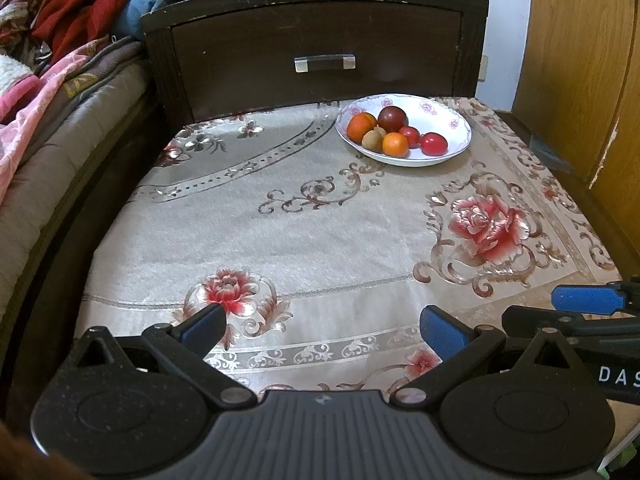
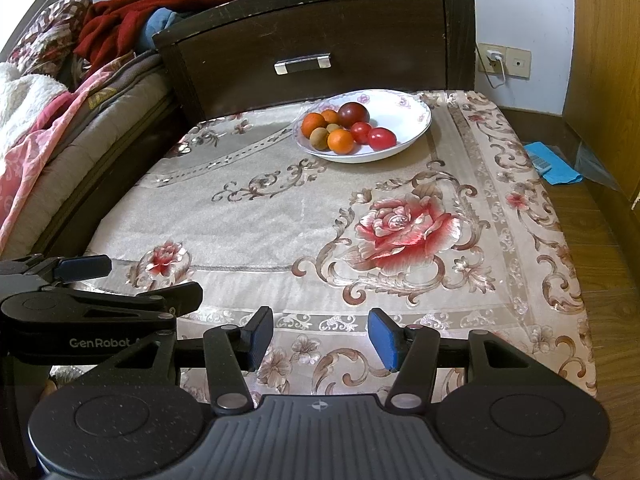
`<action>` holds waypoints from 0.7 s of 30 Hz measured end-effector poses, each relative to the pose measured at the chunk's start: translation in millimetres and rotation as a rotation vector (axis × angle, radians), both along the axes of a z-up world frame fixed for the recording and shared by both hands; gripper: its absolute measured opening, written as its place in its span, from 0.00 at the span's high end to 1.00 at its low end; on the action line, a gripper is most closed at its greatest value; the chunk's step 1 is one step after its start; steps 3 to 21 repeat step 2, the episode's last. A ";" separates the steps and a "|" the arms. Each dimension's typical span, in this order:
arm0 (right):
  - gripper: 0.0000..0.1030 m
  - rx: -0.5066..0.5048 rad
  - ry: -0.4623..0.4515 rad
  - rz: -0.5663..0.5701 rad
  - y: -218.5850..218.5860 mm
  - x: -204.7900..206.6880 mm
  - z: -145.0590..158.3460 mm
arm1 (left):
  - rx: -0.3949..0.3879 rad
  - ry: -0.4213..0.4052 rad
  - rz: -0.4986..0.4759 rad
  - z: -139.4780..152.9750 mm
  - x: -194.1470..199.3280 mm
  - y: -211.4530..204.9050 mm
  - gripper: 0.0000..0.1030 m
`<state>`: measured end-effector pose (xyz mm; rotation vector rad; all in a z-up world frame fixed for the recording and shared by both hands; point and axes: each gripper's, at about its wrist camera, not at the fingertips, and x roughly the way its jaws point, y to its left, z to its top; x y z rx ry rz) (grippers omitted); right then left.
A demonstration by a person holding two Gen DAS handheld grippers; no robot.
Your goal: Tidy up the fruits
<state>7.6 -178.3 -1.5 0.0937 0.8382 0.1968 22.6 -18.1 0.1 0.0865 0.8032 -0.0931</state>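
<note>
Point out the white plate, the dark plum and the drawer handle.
white plate (image 1: 452, 118), left wrist view, bare inner wall.
dark plum (image 1: 393, 118), left wrist view, middle of its skin.
drawer handle (image 2: 303, 63), right wrist view, middle of the bar.

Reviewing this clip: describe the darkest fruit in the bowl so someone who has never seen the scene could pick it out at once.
Start at the dark wooden drawer front behind the floral tablecloth; the white bowl sits just before it. The dark fruit lies at the back of the pile, nearest the drawer. It is the largest piece and the only maroon-purple one, among orange, red and tan neighbours.
</note>
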 end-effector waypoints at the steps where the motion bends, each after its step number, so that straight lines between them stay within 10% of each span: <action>1: 0.53 0.000 0.000 -0.001 -0.1 0.1 0.2 | 0.006 -0.002 0.002 0.0 0.1 0.0 0.00; 21: 0.53 0.000 0.000 -0.002 -0.3 0.3 0.1 | 0.009 -0.003 0.004 0.0 0.3 0.0 0.00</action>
